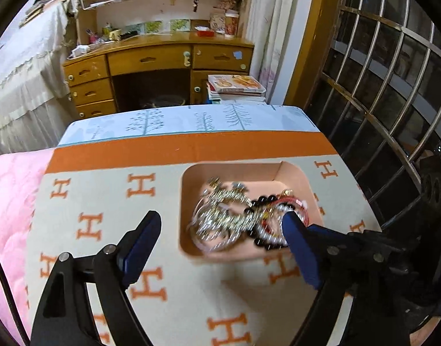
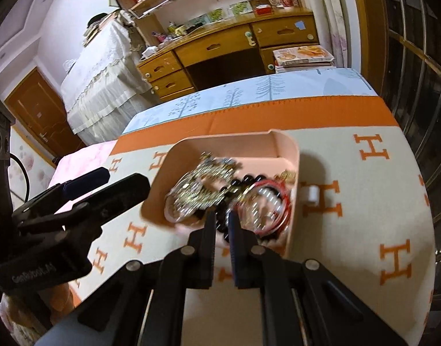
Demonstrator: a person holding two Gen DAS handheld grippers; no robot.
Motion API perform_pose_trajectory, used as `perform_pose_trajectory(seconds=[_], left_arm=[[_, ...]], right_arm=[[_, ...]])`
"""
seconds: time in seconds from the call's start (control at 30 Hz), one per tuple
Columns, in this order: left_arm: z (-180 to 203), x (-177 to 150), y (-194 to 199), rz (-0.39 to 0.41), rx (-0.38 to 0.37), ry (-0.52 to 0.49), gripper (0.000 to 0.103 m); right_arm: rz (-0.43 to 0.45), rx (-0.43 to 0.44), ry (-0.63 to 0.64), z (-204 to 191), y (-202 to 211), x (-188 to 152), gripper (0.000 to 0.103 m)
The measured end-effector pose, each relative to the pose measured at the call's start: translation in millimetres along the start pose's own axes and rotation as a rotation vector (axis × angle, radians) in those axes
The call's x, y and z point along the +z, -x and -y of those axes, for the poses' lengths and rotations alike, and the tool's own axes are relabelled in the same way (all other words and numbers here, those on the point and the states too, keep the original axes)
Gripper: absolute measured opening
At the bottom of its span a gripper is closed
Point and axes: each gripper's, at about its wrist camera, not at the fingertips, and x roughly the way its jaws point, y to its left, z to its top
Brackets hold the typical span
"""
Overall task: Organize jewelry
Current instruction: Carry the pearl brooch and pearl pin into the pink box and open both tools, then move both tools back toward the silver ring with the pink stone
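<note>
A pink tray (image 1: 188, 178) (image 2: 295, 155) sits on the H-patterned blanket (image 1: 105, 190). It holds a tangle of silver chains (image 1: 220, 216) (image 2: 197, 190), a black bead bracelet (image 1: 262, 201) (image 2: 249, 179) and red bangles (image 1: 297, 203) (image 2: 282, 201). My left gripper (image 1: 222, 219) is open, its blue pads straddling the tray's near left part without touching the jewelry; the right wrist view shows it (image 2: 126, 179) at the left. My right gripper (image 2: 222, 216) is shut at the tray's near edge, tips beside the black beads; whether a bead is pinched is unclear.
A small white cylinder (image 2: 313, 196) lies on the blanket right of the tray. A pink quilt (image 1: 9, 201) borders the blanket on the left. Beyond the bed stand a wooden desk (image 1: 151, 60) and a stack of books (image 1: 237, 86). A metal window grille (image 1: 379, 86) runs along the right.
</note>
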Motion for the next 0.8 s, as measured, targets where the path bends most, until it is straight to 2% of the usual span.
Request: perform_pose_trajectory(seconds=[0.07,0.13,0.2,0.27,0.4,0.6,0.8], left_arm=[[-6.0,-10.7,8.5,-0.006,0.008,0.009,0.085],[-13.5,-24.8,16.9,-0.009,0.011,0.02,0.085],[-22.6,-39.9,25.2,-0.01,0.027,0.037,0.085],[-31.5,-53.1,32.7,-0.008,0.034,0.059,0.085],[-54.1,-81.7,44.4,-0.015,0.062,0.12,0.085],[-78.9,-122.1,51.4,-0.042,0.116,0.158,0.085],[-106.5,-154.2,51.9,-0.064,0.128,0.235,0.085]], right_arm=[[0.003,0.004,0.014,-7.0,7.4,-8.6,0.01],[0.007,0.011,0.026,-14.0,14.6,-17.1,0.017],[0.018,0.019,0.033,-20.0,22.3,-26.5,0.033],[0.035,0.015,0.046,-26.5,28.2,-34.5,0.037],[0.049,0.017,0.083,-42.4,37.1,-52.9,0.037],[0.039,0.014,0.15,-64.3,38.3,-85.2,0.037],[0.018,-0.002,0.214,-80.2,30.7,-114.3,0.037]])
